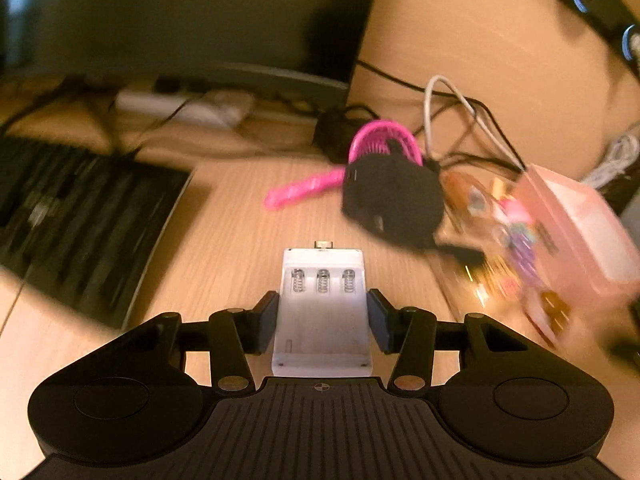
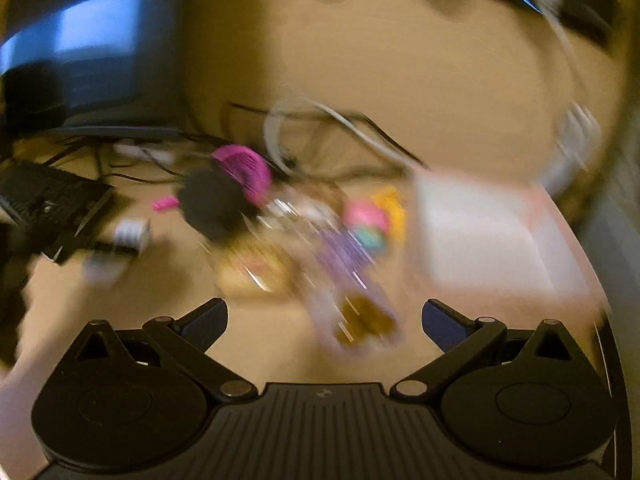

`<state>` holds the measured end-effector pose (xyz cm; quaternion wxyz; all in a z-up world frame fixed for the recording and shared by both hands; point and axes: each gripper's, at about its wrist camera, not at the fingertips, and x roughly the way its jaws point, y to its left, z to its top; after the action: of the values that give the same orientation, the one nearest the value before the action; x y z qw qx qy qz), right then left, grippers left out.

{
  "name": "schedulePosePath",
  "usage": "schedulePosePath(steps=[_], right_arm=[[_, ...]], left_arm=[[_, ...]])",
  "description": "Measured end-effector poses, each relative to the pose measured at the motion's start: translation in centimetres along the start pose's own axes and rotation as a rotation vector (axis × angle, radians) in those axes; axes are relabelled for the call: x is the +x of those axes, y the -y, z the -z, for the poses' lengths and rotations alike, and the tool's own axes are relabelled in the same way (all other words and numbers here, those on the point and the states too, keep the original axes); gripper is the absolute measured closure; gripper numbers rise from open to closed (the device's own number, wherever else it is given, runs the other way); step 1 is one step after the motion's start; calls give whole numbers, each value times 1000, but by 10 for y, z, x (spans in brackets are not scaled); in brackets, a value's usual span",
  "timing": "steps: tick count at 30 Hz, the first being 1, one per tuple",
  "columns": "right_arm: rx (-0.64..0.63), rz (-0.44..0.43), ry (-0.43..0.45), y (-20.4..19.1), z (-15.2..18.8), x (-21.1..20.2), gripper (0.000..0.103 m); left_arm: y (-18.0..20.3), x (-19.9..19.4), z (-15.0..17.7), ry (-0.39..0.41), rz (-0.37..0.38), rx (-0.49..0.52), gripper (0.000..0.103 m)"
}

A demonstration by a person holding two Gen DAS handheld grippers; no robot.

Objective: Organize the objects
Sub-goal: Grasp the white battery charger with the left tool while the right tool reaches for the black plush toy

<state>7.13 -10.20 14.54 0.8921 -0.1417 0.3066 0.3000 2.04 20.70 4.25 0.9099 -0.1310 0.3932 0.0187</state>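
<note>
Gripping a white battery holder [image 1: 323, 304] between its pads, the left gripper [image 1: 322, 320] hovers over the desk [image 1: 224, 216], while the right gripper [image 2: 323, 320] stands wide open, empty

Warm dim light; wooden desk [image 1: 240, 216], beige wall [image 1: 480, 40].
</note>
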Motion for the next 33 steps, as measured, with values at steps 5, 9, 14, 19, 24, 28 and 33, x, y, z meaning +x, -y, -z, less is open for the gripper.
schedulePosePath(steps=[5, 9, 14, 19, 24, 28, 33], right_arm=[[-209, -67, 20, -76, -53, 65, 0], [-312, -26, -30, -128, -75, 127, 0], [-377, 101, -91, -160, -91, 167, 34], [-228, -77, -43, -135, -98, 81, 52], [-193, -133, 21, -98, -71, -21, 83], [-159, -66, 51, -43, -36, -77, 83], [-77, 9, 12, 13, 1, -98, 83]], left_arm=[[-20, -54, 46, -35, 24, -62, 51], [-39, -79, 56, -21, 0, -55, 51], [-70, -106, 61, 15, -45, -101, 51], [-75, -115, 70, 4, -34, -92, 51], [-42, -103, 75, -46, 52, -8, 51], [3, -88, 78, -71, 136, 88, 51], [36, -64, 74, -90, 152, 117, 51]])
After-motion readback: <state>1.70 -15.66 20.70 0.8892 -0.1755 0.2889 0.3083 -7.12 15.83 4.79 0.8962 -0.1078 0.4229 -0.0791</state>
